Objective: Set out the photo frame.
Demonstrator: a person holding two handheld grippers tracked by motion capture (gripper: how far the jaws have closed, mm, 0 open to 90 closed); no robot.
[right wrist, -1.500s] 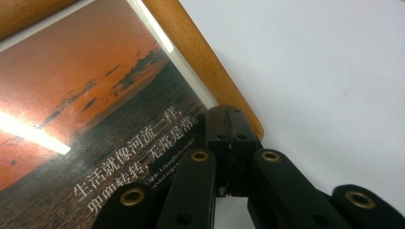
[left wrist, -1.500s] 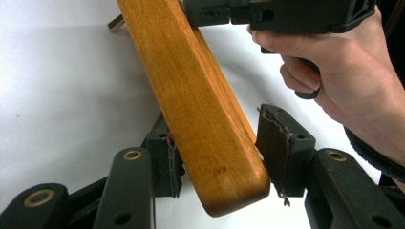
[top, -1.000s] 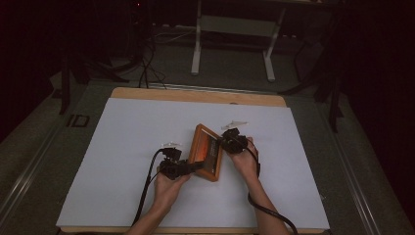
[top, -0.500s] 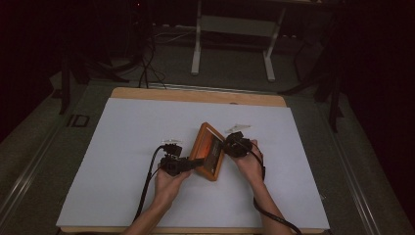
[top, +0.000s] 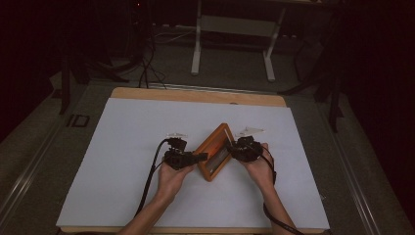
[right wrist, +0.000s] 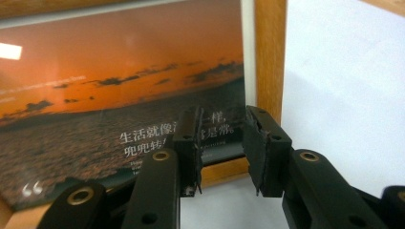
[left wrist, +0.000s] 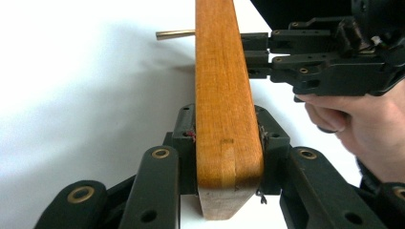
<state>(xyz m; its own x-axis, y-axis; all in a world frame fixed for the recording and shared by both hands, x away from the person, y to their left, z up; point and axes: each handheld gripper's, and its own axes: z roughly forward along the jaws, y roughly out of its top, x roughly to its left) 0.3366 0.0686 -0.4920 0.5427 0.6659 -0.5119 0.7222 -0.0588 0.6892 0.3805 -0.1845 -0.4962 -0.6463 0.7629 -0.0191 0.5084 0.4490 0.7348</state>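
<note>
Left gripper [left wrist: 228, 143] fingers [left wrist: 185, 131] tight on wooden picture frame [left wrist: 223, 90]; right gripper [right wrist: 222, 143] fingers apart.

White tabletop [top: 122, 147] with wooden edge [top: 195, 94], grey floor [top: 235, 68], white metal stand [top: 232, 29] behind, dark cables [top: 144, 68]

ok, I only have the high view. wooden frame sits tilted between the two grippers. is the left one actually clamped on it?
Observer: Yes. In the left gripper view the left gripper has both jaws pressed against the picture frame, one on each face of its wooden edge.
Operator: And the right one?
Observer: The right gripper is open in its own view, jaws apart, pointing at the frame's front near its lower corner, gripping nothing.
Operator: What's in the frame?
Observer: A sunset-over-water print with white Chinese text low on the picture.
</note>
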